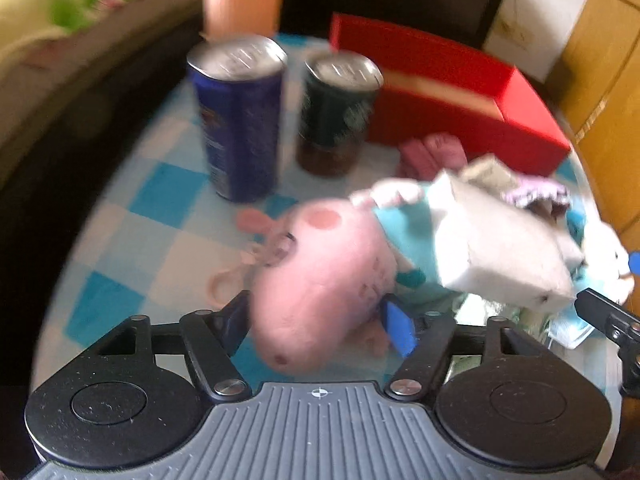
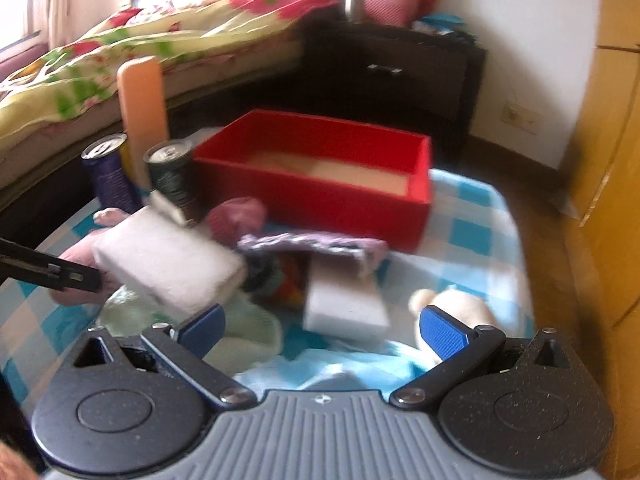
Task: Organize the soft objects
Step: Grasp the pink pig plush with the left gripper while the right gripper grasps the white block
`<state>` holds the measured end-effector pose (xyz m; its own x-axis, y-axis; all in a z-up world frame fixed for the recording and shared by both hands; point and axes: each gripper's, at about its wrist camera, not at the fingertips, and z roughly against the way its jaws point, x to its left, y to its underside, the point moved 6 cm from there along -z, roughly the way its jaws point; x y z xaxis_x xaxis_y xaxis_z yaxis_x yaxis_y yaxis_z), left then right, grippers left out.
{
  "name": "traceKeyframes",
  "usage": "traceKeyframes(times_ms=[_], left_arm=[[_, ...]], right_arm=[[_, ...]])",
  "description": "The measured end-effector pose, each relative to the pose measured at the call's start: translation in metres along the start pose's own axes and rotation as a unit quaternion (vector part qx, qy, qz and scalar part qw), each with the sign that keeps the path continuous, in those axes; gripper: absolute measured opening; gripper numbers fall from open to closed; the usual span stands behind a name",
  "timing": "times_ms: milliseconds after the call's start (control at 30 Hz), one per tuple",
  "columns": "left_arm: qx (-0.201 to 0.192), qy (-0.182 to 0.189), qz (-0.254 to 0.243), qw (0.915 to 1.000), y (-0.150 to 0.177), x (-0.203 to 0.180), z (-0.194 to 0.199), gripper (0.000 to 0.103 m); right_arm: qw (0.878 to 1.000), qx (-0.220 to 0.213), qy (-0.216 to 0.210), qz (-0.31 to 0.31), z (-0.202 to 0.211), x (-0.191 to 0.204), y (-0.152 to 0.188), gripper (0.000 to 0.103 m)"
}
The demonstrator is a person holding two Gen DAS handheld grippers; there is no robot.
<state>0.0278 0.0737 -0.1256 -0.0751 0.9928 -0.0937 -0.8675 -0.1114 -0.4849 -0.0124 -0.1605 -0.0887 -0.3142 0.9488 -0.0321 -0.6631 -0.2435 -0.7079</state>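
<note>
— Left wrist view: what do the left tongs (image 1: 320, 326) have?

— The pink plush pig (image 1: 320, 276). Its snout sits between the blue pads, which press its sides. It lies on the checked tabletop (image 1: 160, 200), near the blue can (image 1: 238, 120) and the dark can (image 1: 336, 112).

— And the right tongs (image 2: 322, 330)?

— Spread wide, grasping nothing, above a heap of soft things: a white sponge block (image 2: 172, 264), a cream plush (image 2: 460, 308). The red box (image 2: 320, 176) stands behind the heap.

I see two cans (image 2: 140, 176) crowding the red box's (image 2: 316, 196) left; its right side (image 2: 472, 216) lies open.
</note>
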Motion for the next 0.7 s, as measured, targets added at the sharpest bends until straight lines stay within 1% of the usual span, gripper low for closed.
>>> traceKeyframes(times_ms=[67,167,233,367,433,533,633,667,700], left_arm=[[0.008,-0.002,-0.001,1.0,-0.002,-0.001,-0.011,0.066],[0.003,0.002,0.001,1.0,-0.002,-0.002,-0.01,0.062],[-0.005,0.011,-0.004,0.9999,-0.001,-0.003,-0.001,0.059],[-0.014,0.037,0.003,0.9992,0.002,0.005,0.013,0.057],[-0.023,0.05,0.016,0.9984,0.004,0.014,0.022,0.056],[-0.041,0.066,0.041,0.9961,0.005,0.029,0.038,0.054],[-0.045,0.067,0.047,0.9956,0.005,0.037,0.044,0.054],[-0.041,0.066,0.047,0.9959,0.005,0.039,0.038,0.054],[-0.032,0.066,0.053,0.9959,0.007,0.04,0.034,0.054]], right_arm=[[1.0,-0.001,-0.017,0.004,0.001,0.006,-0.002,0.084],[0.999,-0.02,-0.032,0.028,0.003,0.013,-0.012,0.084],[0.996,-0.032,-0.042,0.065,0.003,0.022,-0.021,0.084],[0.986,-0.065,-0.07,0.138,0.001,0.045,-0.035,0.084],[0.98,-0.058,-0.091,0.168,-0.009,0.058,-0.039,0.084],[0.969,-0.039,-0.142,0.198,-0.022,0.076,-0.042,0.084],[0.964,-0.008,-0.186,0.19,-0.035,0.088,-0.041,0.073],[0.962,0.007,-0.203,0.185,-0.041,0.093,-0.041,0.066],[0.959,0.022,-0.216,0.182,-0.044,0.096,-0.038,0.057]])
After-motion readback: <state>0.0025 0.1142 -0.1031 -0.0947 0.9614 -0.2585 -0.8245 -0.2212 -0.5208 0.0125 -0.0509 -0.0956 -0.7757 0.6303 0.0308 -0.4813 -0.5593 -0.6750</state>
